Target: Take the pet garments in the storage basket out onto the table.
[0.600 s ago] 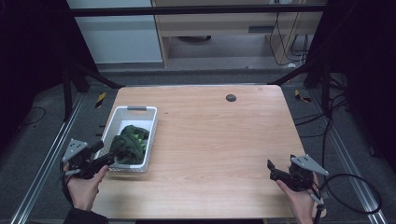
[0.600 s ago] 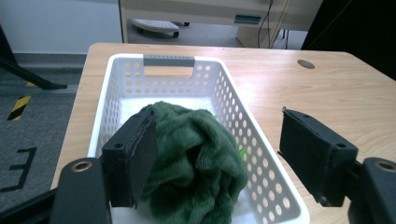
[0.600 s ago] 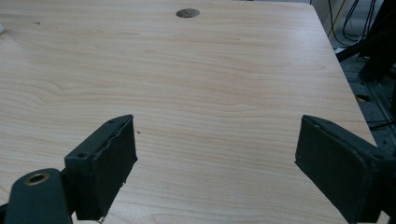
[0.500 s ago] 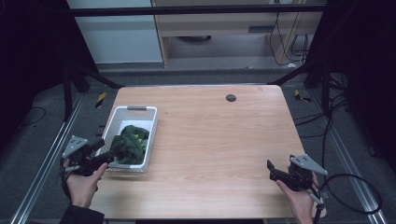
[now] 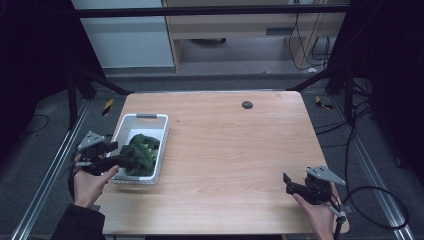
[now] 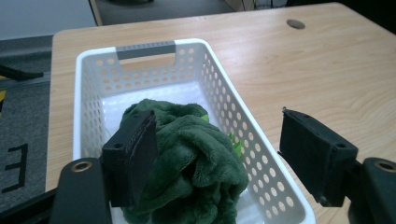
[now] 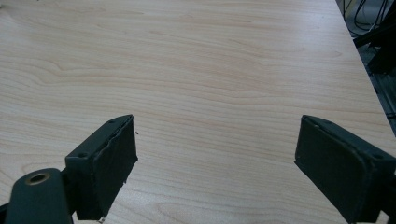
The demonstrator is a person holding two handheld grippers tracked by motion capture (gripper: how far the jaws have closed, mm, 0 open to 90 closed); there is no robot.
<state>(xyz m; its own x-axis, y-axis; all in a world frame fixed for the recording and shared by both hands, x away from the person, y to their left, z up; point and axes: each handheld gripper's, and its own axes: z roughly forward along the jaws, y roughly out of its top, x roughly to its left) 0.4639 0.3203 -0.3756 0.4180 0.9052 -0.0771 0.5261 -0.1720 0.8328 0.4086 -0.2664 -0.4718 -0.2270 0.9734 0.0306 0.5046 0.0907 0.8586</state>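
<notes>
Between my left gripper's [image 6: 212,154] parted jaws, nothing gripped, a bunched dark green plush cloth [image 6: 187,163] sits in the white perforated basket [image 6: 233,100], brushing one pad; my right gripper [image 7: 215,168], far across the bare wooden table [image 5: 240,145], gapes empty.

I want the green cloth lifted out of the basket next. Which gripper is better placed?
Left. The left gripper is open with its jaws straddling the green cloth in the white basket; the right gripper is open over bare table, far off.
</notes>
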